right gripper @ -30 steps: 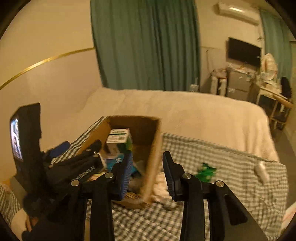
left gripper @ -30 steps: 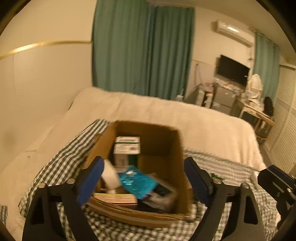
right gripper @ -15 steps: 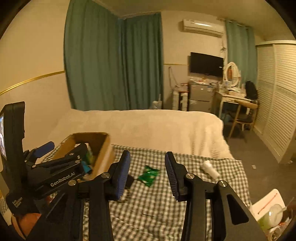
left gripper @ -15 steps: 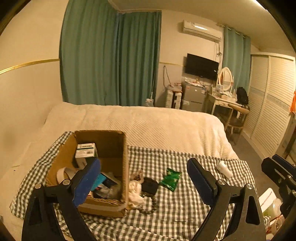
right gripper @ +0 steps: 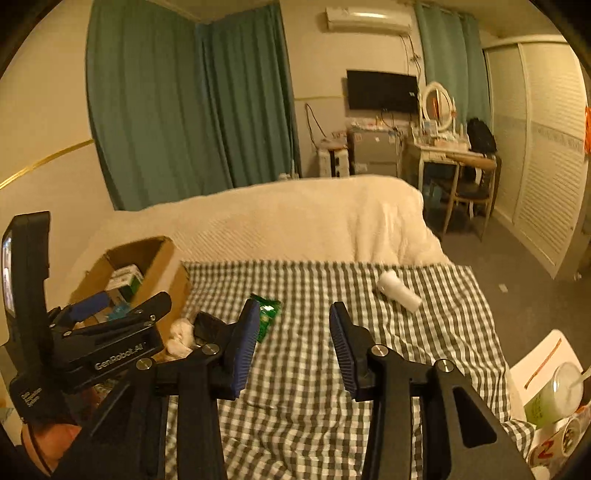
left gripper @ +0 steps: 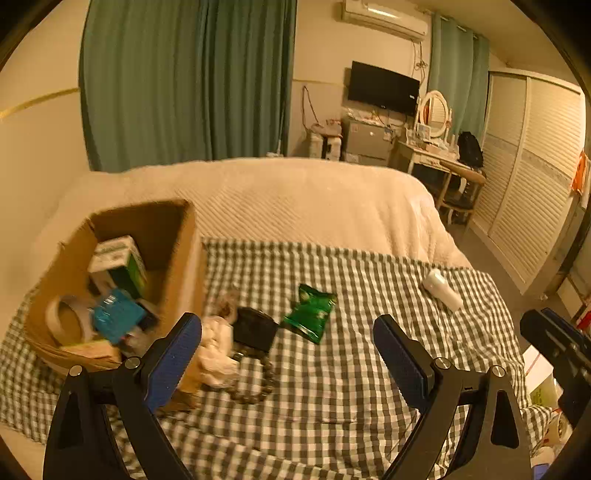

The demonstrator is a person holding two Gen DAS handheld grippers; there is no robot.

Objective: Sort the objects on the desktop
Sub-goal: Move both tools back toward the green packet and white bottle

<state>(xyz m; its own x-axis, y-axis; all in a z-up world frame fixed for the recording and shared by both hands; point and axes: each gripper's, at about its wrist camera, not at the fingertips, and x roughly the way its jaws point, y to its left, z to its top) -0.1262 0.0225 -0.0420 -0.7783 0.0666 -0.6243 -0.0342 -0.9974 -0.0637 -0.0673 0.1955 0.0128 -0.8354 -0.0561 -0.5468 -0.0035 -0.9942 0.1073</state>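
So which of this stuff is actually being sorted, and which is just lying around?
Being sorted:
cardboard box
green packet
white bottle
black pouch
bead bracelet
crumpled tissue

Just lying about:
checked cloth
white bedspread
television
dressing table

- Both views are dim and steeped in a warm amber cast, so whites read cream.
- The air conditioner point(left gripper: 384, 18) catches a bright streak of glare near the ceiling; the light's own source is out of view.
- Fisheye bending curves the curtains point(right gripper: 192, 103) and louvred wardrobe doors point(left gripper: 532, 177); black vignette fills the corners.
- Motion blur smears the cardboard box point(left gripper: 184, 258) and the white cloth beside it in the left view.
- The checked cloth point(right gripper: 314, 295) shows soft, shallow shadows.
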